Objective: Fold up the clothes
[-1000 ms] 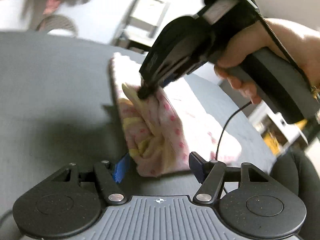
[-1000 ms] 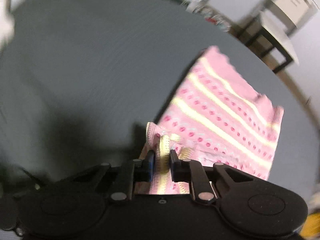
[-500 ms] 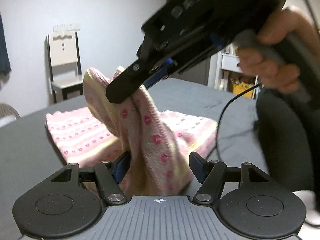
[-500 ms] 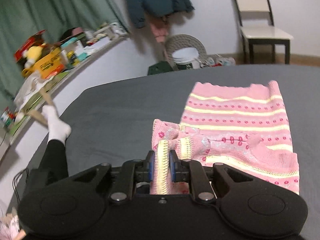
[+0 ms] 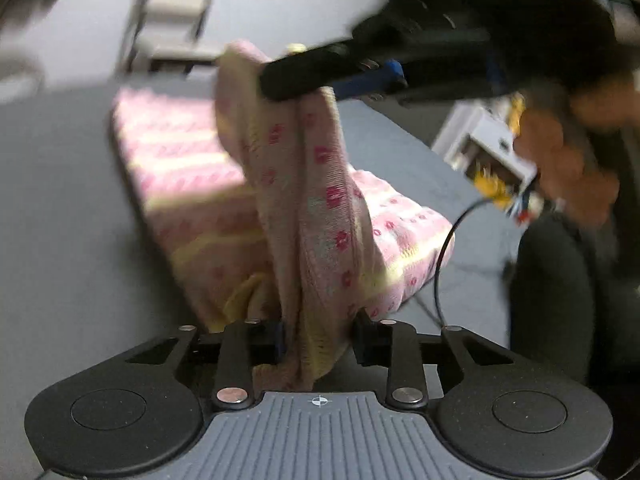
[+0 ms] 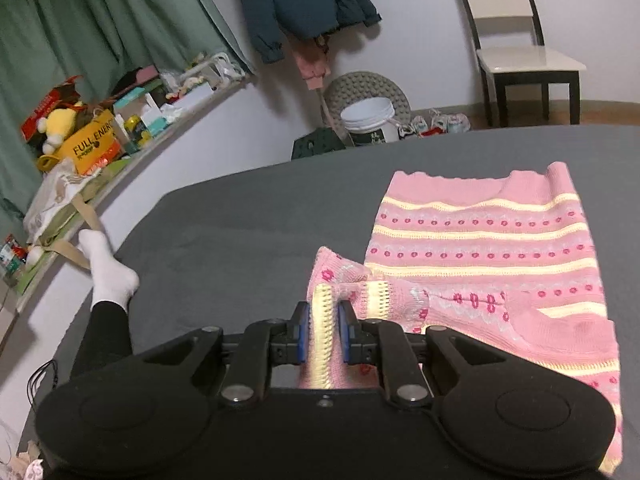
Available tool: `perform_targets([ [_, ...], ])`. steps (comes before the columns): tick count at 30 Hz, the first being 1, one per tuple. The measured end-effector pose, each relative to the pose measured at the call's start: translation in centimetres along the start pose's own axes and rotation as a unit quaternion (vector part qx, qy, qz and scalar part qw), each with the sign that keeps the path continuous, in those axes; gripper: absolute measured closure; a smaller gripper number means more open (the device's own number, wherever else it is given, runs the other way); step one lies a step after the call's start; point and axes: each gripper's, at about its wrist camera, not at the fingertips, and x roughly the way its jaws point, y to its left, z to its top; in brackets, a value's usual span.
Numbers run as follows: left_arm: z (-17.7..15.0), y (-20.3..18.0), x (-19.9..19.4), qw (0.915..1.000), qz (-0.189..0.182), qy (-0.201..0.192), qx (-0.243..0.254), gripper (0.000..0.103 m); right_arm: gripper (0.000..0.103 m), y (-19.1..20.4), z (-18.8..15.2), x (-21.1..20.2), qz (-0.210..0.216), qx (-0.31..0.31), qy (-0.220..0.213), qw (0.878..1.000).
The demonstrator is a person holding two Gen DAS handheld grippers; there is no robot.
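A pink knit garment (image 6: 480,240) with yellow stripes and red dots lies mostly flat on the dark grey bed (image 6: 248,232). My right gripper (image 6: 325,332) is shut on a yellow-striped edge of it, lifted clear of the flat part. In the left wrist view the garment (image 5: 180,168) rises in a hanging fold from the bed (image 5: 60,200) up to the right gripper (image 5: 296,80), held in a person's hand (image 5: 568,160). My left gripper (image 5: 318,340) has its fingers pressed against the lower end of that fold, with the bunched cloth filling the gap.
A person's leg with a white sock (image 6: 108,272) rests at the bed's left edge. A cluttered shelf (image 6: 92,140), green curtains, a hanging jacket (image 6: 304,4), a white bucket (image 6: 370,120) and a chair (image 6: 520,48) stand beyond the bed. A cable (image 5: 444,264) hangs from the right gripper.
My left gripper's fingers have come together on the lower end of the hanging fold; they stood wide apart before. The right gripper has kept its hold and lifted the edge.
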Motion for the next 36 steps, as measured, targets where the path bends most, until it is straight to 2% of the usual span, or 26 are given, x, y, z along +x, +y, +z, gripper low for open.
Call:
perform_targets([
  [5,-0.2,0.6,0.5,0.9994,0.018,0.010,-0.027,0.079,0.088,0.9,0.6,3.5,-0.010,-0.007,0.028,1.000],
  [11,-0.3,1.5,-0.3,0.9974,0.015,0.021,-0.068,0.080,0.089,1.1,0.8,6.9,-0.047,-0.015,0.055,0.997],
  [16,-0.7,2.9,-0.5,0.9931,-0.012,0.031,-0.113,0.079,0.089,0.7,-0.3,9.7,-0.059,0.001,0.085,0.995],
  [18,-1.0,3.3,-0.6,0.9913,-0.021,0.028,-0.127,0.079,0.082,0.5,-0.6,9.9,-0.043,0.013,0.087,0.995],
  [21,-1.2,3.2,-0.8,0.9907,-0.026,0.025,-0.131,0.079,0.054,0.0,-0.4,9.2,-0.016,0.028,0.069,0.997],
  [22,-1.3,3.1,-0.9,0.9907,-0.026,0.025,-0.131,0.079,0.044,-0.4,0.0,8.3,-0.014,0.032,0.047,0.998],
  [23,-1.3,3.1,-0.9,0.9907,-0.026,0.025,-0.131,0.079,0.042,-0.7,0.5,7.6,-0.013,0.032,0.030,0.999],
  [27,-1.5,2.8,-1.0,0.9909,-0.024,0.025,-0.130,0.079,0.042,-2.1,2.6,6.6,-0.028,-0.043,0.043,0.998],
  [28,-1.5,2.8,-1.0,0.9908,-0.025,0.024,-0.131,0.079,0.044,-1.8,2.8,7.0,-0.028,-0.091,0.062,0.994],
  [30,-1.6,3.1,-1.3,0.9903,-0.026,0.021,-0.135,0.079,0.045,-0.6,2.6,7.9,-0.037,-0.223,0.096,0.969],
  [31,-1.6,3.2,-1.2,0.9902,-0.026,0.020,-0.136,0.079,0.046,0.0,2.4,8.3,-0.037,-0.285,0.112,0.951],
  [34,-1.7,3.1,-1.0,0.9902,-0.027,0.018,-0.136,0.079,0.051,0.6,1.3,9.4,0.019,-0.419,0.167,0.892],
  [35,-1.7,3.1,-1.0,0.9902,-0.028,0.018,-0.136,0.079,0.053,0.6,1.1,9.8,0.031,-0.442,0.185,0.877],
  [36,-1.6,3.2,-1.0,0.9902,-0.028,0.019,-0.136,0.079,0.054,0.5,1.1,10.3,0.041,-0.453,0.201,0.867],
])
